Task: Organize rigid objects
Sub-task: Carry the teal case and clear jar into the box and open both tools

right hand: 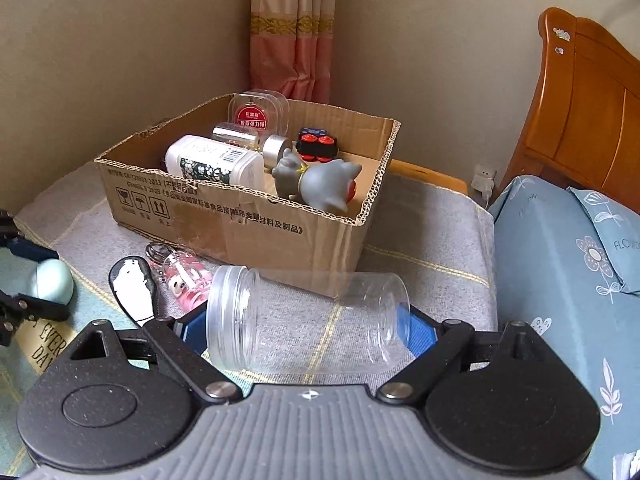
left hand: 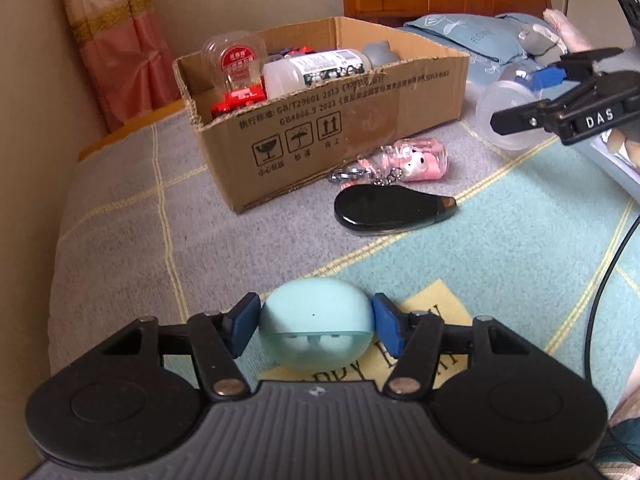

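Observation:
My left gripper (left hand: 315, 324) is shut on a light blue earbud case (left hand: 316, 328), held just above the bed cover; the case also shows in the right wrist view (right hand: 52, 282). My right gripper (right hand: 308, 332) is shut on a clear plastic jar (right hand: 308, 320) lying sideways between its blue pads; the jar also shows in the left wrist view (left hand: 506, 114). A cardboard box (left hand: 320, 132) stands on the bed with a white bottle (right hand: 212, 162), a grey cat figure (right hand: 320, 186), a red-labelled clear case (right hand: 256, 114) and other items inside.
A black oval case (left hand: 384, 210) and a pink clear keychain charm (left hand: 416, 160) lie on the cover in front of the box. Blue pillows (right hand: 560, 248) and a wooden headboard (right hand: 592, 120) are on the right. Wall and curtain (right hand: 292, 40) stand behind the box.

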The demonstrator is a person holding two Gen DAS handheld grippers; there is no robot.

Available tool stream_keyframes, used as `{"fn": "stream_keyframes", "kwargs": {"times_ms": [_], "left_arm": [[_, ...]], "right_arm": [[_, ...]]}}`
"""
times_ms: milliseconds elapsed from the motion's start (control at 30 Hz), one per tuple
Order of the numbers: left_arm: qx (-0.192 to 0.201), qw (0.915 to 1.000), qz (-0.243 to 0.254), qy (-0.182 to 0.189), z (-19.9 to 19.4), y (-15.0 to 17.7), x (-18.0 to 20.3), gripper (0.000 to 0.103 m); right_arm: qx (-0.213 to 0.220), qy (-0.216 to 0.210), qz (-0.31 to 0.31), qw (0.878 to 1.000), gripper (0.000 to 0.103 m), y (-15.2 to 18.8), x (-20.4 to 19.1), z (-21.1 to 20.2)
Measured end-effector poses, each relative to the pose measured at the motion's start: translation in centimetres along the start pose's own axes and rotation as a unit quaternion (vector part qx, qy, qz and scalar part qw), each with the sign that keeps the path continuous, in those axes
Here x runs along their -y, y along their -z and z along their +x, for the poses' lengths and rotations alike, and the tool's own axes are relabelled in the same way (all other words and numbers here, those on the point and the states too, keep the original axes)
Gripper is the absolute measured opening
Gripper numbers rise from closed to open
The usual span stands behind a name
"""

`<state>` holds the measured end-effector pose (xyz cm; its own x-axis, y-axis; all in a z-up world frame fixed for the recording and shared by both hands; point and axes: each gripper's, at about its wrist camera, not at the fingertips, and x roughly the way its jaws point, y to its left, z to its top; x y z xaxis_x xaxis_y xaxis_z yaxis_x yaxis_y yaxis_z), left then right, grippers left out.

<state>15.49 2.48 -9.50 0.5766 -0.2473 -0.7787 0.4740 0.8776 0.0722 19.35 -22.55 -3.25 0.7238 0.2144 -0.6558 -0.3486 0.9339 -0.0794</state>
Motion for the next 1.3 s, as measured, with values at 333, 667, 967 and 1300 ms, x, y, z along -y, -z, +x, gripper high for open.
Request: {"fn": "stream_keyframes", "kwargs": {"times_ms": [333, 667, 967, 1300], "left_arm": [[-0.005, 0.9998, 0.003, 0.017, -0.1, -0.1, -0.2, 0.060], [0.025, 0.9995, -0.003, 0.018, -2.5, -2.6, -1.4, 0.060], [0.065, 0.9976, 0.025, 0.007, -4.6, -7.9, -2.6, 0.060], [0.082, 0.9964, 0.020, 0.007, -2.8, -16.6, -4.1, 0.060]], "right_arm": [[0.005, -0.010, -0.005, 1.000, 0.094, -0.5, -0.5, -0.4], [0.037, -0.021, -0.032, 0.999, 0.094, -3.7, -0.6, -1.7], [0.058, -0.022, -0.023, 0.998, 0.094, -7.7, 0.1, -0.3], [0.056, -0.019, -0.024, 0.998, 0.094, -10.6, 0.9, 2.5]]}}
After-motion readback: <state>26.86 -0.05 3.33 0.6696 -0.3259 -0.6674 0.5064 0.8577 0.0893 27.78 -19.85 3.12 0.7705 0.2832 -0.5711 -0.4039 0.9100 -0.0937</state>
